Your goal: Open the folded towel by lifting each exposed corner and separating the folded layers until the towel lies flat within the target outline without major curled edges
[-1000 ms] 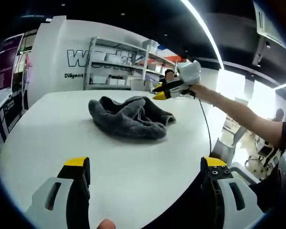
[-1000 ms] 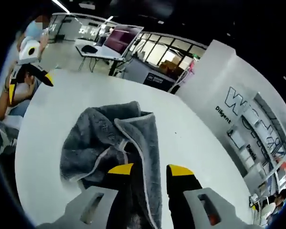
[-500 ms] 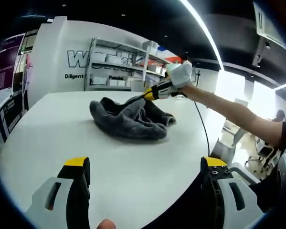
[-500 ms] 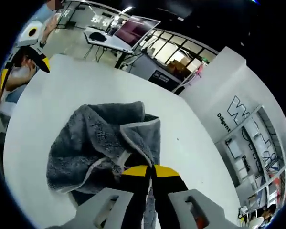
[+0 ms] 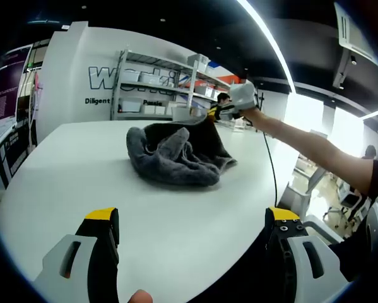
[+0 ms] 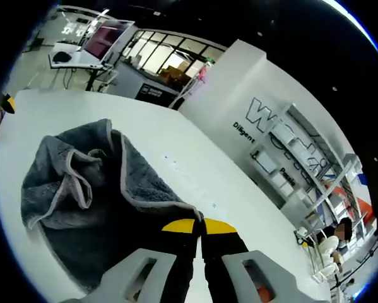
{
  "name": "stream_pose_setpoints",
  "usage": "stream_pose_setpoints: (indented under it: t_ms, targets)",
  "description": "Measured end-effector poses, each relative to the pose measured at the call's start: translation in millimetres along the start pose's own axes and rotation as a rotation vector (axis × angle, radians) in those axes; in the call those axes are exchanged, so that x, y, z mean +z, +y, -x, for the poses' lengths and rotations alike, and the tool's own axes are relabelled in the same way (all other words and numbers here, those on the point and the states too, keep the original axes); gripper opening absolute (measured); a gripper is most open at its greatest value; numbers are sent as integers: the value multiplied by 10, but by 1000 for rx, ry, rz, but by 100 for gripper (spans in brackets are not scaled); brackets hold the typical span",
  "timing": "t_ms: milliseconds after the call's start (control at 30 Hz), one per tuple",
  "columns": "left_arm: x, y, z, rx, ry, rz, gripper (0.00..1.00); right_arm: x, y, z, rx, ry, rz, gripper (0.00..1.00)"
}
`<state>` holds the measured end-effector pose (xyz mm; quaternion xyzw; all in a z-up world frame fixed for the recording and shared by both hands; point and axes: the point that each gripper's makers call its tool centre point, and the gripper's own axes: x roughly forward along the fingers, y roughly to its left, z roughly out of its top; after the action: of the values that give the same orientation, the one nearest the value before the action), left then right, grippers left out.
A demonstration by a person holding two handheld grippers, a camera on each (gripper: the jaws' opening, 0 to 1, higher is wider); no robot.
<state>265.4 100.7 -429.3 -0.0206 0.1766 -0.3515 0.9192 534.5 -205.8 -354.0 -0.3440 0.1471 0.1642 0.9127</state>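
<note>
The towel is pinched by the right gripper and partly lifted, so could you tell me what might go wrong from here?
1. The right gripper holds only a thin edge of the towel; it could slip out as the pull continues.
2. Most of the towel lies bunched on the table with nothing pinning it, so the whole heap may drag along rather than unfold.
3. The left gripper hangs open, well short of the towel, so it cannot help yet.
</note>
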Motion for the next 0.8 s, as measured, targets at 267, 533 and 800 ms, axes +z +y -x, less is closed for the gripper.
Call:
stream_pose_setpoints:
  t_ms: [267,533,800]
  targets:
    - [0,-30,-14,-14,4,-6,94,-373,-258,-46,-64,79,-29,0]
    - [0,-20,-20,-11,4,-6,94,-798,-196,-197,-71,199,-37,0]
    - [-8,-17,-31,-12,9,-6,94,-1070,-47,-258,-41,292,-113,5]
